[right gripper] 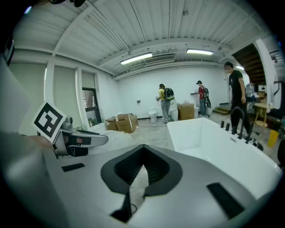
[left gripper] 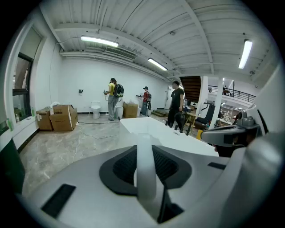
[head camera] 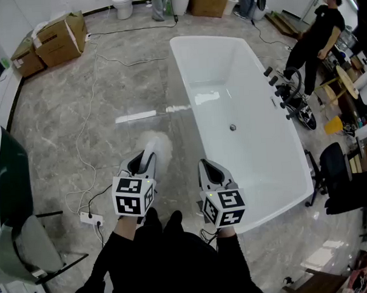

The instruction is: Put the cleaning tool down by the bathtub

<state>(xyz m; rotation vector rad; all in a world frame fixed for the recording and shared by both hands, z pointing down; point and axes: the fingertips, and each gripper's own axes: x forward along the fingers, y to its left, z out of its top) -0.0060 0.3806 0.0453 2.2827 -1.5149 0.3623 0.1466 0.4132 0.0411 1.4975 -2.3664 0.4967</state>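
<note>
The cleaning tool is a white fluffy duster point(head camera: 156, 144) on a flat white handle point(left gripper: 146, 171). My left gripper point(head camera: 149, 159) is shut on that handle, with the fluffy head sticking out forward over the floor, just left of the white bathtub point(head camera: 181, 63). In the left gripper view the handle runs up between the two jaws of the left gripper point(left gripper: 145, 141) toward the bathtub point(left gripper: 149, 128). My right gripper point(head camera: 207, 167) hangs beside the tub's near left rim, shut with nothing in it. The right gripper view has its jaw tips point(right gripper: 143, 149) meeting, and the duster point(right gripper: 113, 137) at the left.
Dark taps point(head camera: 279, 87) line the tub's right rim. A power strip point(head camera: 91, 219) with a white cable lies on the marble floor at my left. Cardboard boxes point(head camera: 58, 36) stand far left. A person point(head camera: 315, 39) and a black chair point(head camera: 334, 166) are right of the tub.
</note>
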